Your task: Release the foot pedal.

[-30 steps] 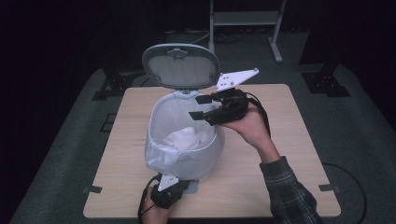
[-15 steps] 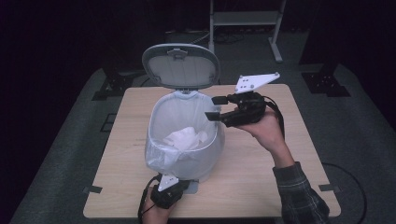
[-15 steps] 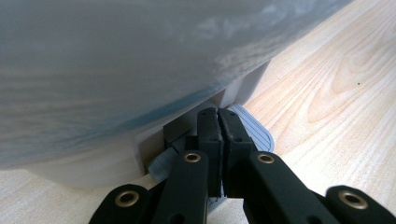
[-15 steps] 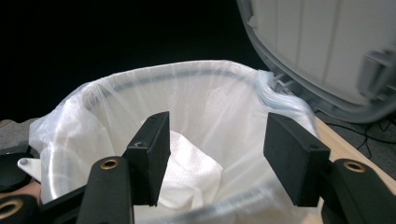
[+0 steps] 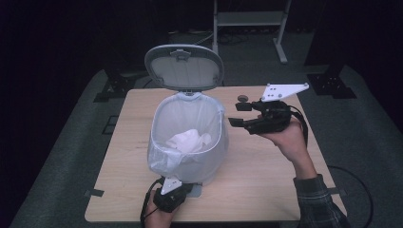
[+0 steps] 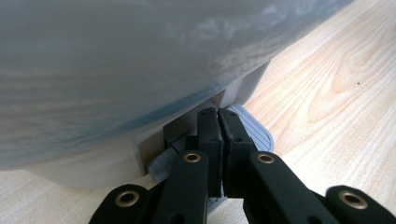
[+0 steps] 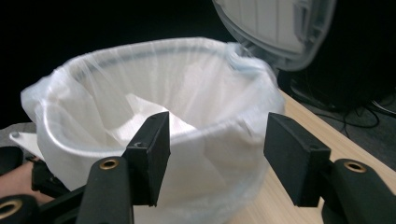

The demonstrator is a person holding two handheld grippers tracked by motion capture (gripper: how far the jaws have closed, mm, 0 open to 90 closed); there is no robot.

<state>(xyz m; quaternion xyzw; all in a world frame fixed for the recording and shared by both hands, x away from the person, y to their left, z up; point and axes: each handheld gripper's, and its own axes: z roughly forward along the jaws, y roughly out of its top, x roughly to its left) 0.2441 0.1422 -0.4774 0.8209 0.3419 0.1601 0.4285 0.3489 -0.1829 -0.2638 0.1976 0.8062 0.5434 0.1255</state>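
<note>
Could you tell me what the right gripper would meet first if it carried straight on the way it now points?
Most likely the bag-lined rim of the bin. The right gripper is open, its fingers aimed at the bin's near wall, with nothing between them in the right gripper view. How far off it is I cannot tell.

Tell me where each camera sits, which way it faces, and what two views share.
High view: above the table's near side, looking forward and down on the bin; both forearms and grippers show.
Left gripper view: low, facing the pedal; shut jaws show.
Right gripper view: beside the bin, facing its liner; open jaws show.
High and right views share the raised lid.
</note>
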